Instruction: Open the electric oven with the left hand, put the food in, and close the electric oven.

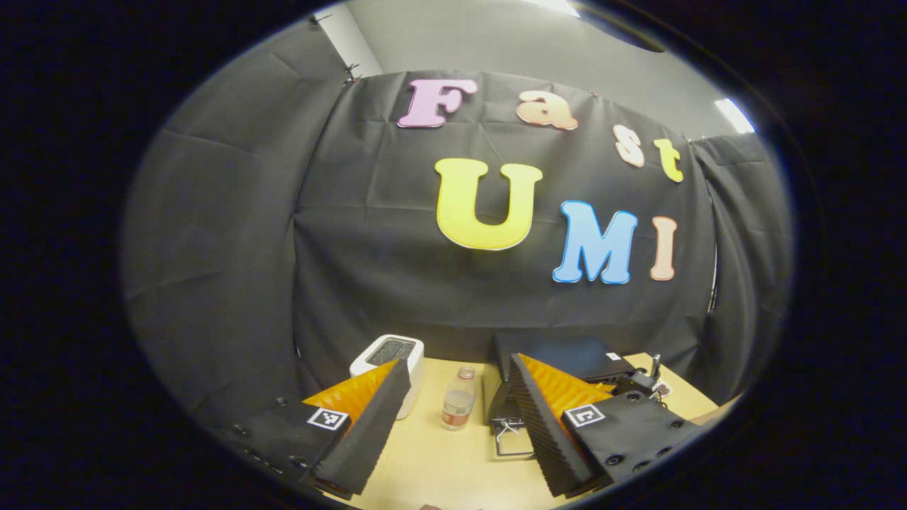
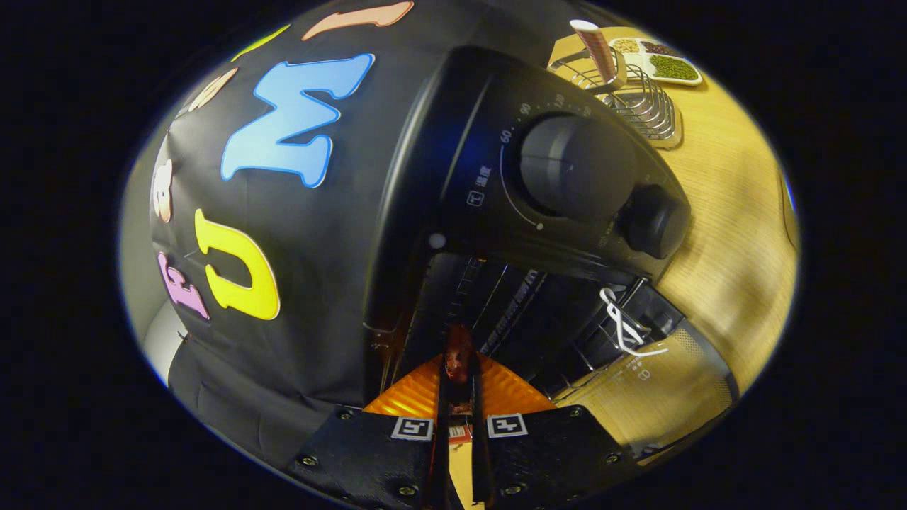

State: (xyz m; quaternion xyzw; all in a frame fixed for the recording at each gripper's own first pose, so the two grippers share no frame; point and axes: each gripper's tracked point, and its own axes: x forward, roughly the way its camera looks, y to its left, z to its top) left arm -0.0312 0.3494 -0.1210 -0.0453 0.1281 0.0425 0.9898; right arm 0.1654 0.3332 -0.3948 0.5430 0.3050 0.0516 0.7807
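The black electric oven [image 2: 567, 170] looms close in the right gripper view, tilted, with two round knobs on its panel. Its glass door [image 2: 659, 375] hangs open and dark wire racks show inside. My right gripper [image 2: 459, 363] is shut on a reddish-brown piece of food [image 2: 459, 350], held at the mouth of the oven cavity. In the left gripper view the oven [image 1: 567, 354] stands farther off on the table with its door [image 1: 514, 439] down. My left gripper [image 1: 459, 363] is raised above the table, open, with nothing between its fingers.
A white toaster [image 1: 390, 358] and a small plastic bottle [image 1: 458, 407] stand left of the oven on the wooden table [image 1: 439, 467]. Beyond the oven sit a wire rack [image 2: 638, 99] and a divided dish of grains [image 2: 662, 64].
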